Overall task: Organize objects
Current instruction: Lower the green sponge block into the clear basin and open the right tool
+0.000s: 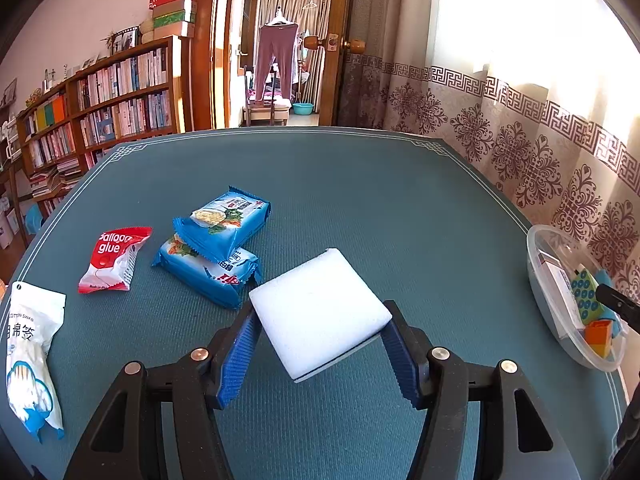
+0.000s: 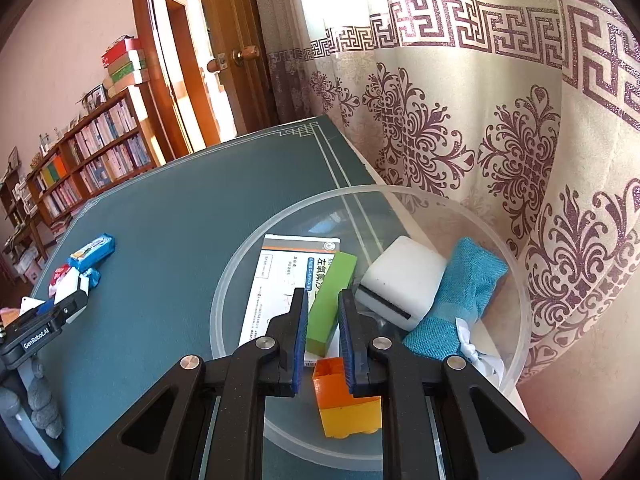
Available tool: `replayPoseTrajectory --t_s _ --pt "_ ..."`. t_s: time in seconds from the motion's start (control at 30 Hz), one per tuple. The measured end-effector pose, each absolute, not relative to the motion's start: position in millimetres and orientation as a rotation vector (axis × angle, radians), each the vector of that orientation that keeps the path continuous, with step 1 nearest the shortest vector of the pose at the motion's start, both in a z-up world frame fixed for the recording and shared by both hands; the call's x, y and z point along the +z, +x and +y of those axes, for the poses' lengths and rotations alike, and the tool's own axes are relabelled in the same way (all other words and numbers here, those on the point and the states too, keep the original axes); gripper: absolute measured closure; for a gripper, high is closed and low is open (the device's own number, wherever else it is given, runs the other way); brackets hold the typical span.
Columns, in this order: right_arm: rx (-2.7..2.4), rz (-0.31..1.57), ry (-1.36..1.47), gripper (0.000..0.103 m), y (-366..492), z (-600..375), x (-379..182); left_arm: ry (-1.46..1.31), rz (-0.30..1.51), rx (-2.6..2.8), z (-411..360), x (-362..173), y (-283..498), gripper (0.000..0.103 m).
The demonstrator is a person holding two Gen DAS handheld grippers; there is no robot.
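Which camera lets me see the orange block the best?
The right wrist view: the orange block sits close up in the clear bowl, right under the right claw. The left wrist view shows it only small, at the far right edge, inside the same bowl.

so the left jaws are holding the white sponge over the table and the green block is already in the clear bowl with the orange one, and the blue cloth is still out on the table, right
Not quite: the blue cloth is already inside the clear bowl, beside a second white sponge; the right wrist view shows it. The rest stands: the left gripper holds the white sponge over the table, and the green block and orange block are in the bowl.
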State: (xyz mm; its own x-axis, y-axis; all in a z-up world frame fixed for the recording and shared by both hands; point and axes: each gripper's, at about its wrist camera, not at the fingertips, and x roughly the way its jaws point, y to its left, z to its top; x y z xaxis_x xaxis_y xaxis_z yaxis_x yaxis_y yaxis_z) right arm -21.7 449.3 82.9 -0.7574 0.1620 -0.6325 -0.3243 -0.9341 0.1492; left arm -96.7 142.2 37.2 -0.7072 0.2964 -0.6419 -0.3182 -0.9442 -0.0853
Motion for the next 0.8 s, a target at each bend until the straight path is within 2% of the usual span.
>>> replayPoseTrajectory --t_s 0.6,0.8 --pt "2.772 0.311 -0.926 0.086 -40.4 437.6 86.4 -0.980 0.048 2.631 143.5 36.9 -96.5 0.039" --pt "2.771 0.198 -0.932 0.086 -55.4 430.2 90.6 -0.971 0.062 2.628 143.2 37.1 -94.5 0.039"
